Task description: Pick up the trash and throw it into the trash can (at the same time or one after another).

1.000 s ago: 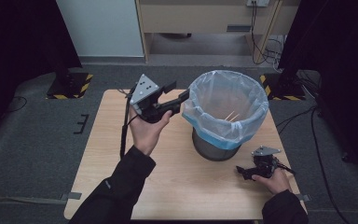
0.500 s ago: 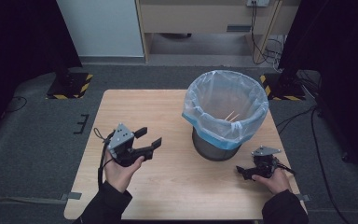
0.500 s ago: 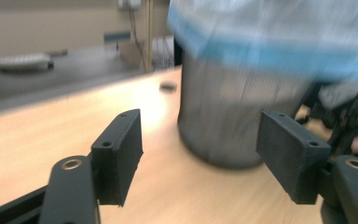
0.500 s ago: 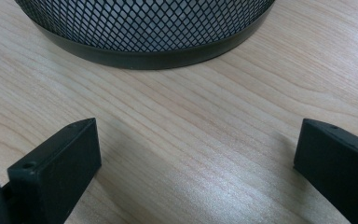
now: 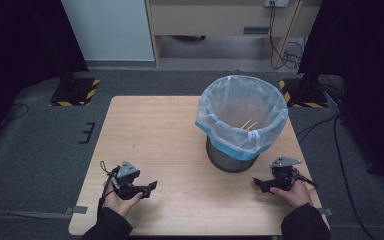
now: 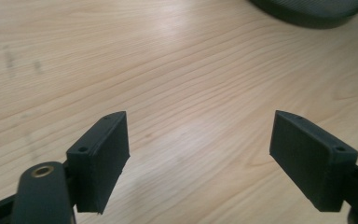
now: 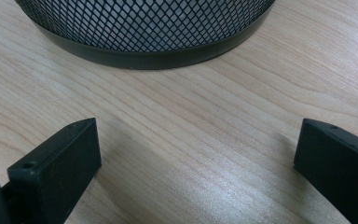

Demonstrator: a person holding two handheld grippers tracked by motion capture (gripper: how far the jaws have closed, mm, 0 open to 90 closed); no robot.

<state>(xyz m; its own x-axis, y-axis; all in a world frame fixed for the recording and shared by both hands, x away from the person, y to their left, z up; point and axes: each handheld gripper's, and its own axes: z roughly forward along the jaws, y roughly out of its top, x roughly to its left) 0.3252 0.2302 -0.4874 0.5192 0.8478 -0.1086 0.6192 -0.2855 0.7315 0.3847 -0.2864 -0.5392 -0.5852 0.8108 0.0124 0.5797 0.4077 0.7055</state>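
Observation:
A black mesh bin [image 5: 230,157] lined with a pale blue bag [image 5: 240,117] stands on the right half of the wooden table [image 5: 165,130]; a few thin wooden sticks [image 5: 248,124] lie inside the bag. My left gripper [image 5: 150,188] rests low near the table's front left, pointing right. Its jaws have just been opening and stand wide in the left gripper view [image 6: 199,140], with bare wood between them. My right gripper [image 5: 258,184] sits at the front right, just before the bin. It is open [image 7: 198,140] and holds nothing.
The bin's mesh base [image 7: 144,28] fills the space right ahead of the right gripper, and its dark foot [image 6: 307,7] lies far ahead of the left one. Beyond the table are grey floor, black stands and a cabinet [image 5: 220,20].
The left hand came down from beside the bin's rim to the table's front left, and its jaws spread wider. The right hand kept still.

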